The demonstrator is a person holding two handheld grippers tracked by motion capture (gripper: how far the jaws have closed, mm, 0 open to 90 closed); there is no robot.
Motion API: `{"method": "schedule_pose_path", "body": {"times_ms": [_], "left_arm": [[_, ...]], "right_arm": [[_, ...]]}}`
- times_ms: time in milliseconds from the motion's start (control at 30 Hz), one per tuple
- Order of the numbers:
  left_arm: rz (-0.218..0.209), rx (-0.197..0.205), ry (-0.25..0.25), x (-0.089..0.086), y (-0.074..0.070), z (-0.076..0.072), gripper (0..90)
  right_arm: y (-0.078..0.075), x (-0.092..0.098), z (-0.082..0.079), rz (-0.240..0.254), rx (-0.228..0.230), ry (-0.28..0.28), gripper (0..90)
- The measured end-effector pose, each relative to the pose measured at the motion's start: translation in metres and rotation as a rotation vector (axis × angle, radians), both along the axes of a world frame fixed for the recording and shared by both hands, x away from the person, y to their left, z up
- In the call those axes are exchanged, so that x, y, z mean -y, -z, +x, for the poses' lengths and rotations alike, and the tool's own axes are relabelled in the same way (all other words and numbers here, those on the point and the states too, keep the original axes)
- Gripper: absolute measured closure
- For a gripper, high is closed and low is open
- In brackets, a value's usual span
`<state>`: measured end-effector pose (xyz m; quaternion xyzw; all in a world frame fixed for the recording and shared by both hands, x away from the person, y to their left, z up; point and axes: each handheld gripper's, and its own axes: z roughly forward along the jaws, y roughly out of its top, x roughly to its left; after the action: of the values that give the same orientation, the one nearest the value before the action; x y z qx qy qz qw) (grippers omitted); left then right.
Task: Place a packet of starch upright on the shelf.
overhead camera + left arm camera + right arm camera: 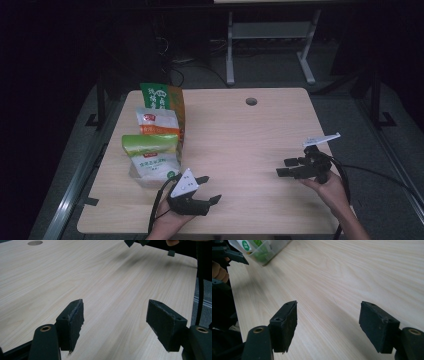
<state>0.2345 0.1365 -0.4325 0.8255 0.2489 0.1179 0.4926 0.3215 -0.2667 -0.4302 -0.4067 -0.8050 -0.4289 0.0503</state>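
**Both grippers open, food bags waiting at the left edge**

Three food bags lie in a row along the left side of the worktop (260,125): a green-and-orange bag (162,97) farthest back, a white-and-orange bag (157,122) in the middle, and nearest the person a clear pouch with a green top band (150,157). They overlap one another slightly.

The left gripper (209,189) rests low near the front edge, just beside the pouch's lower right corner, jaws spread with nothing between them; the left gripper view looks across bare wood. The right gripper (285,167) hangs over the right half of the worktop, well apart from the bags, its jaws likewise wide and empty.

The green-topped pouch is the likeliest first pick. It looks like a soft plastic film bag of loose grains or powder: moderately heavy for its size, floppy, and slick. A pinch on the smooth belly may slide or only bunch the film. The sealed top band is flatter and stiffer, and should give the pads a firmer bite. Lifted by one end, the contents will probably slump, so supporting it with the second gripper seems wise.
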Motion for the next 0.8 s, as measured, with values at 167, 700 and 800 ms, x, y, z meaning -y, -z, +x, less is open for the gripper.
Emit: {"method": "schedule_pose_path", "body": {"times_ms": [167,700,800], "left_arm": [[0.003,0.003,-0.002,-0.002,0.0,0.0,29.5],[0.004,-0.001,-0.008,-0.004,0.0,-0.001,29.5],[0.002,0.001,-0.009,-0.005,0.0,-0.002,29.5]], "right_arm": [[0.01,0.009,-0.007,0.001,-0.012,0.015,29.8],[0.025,0.022,-0.037,0.025,-0.024,0.044,28.5],[0.022,0.022,-0.042,0.041,-0.011,0.042,27.6]]}}
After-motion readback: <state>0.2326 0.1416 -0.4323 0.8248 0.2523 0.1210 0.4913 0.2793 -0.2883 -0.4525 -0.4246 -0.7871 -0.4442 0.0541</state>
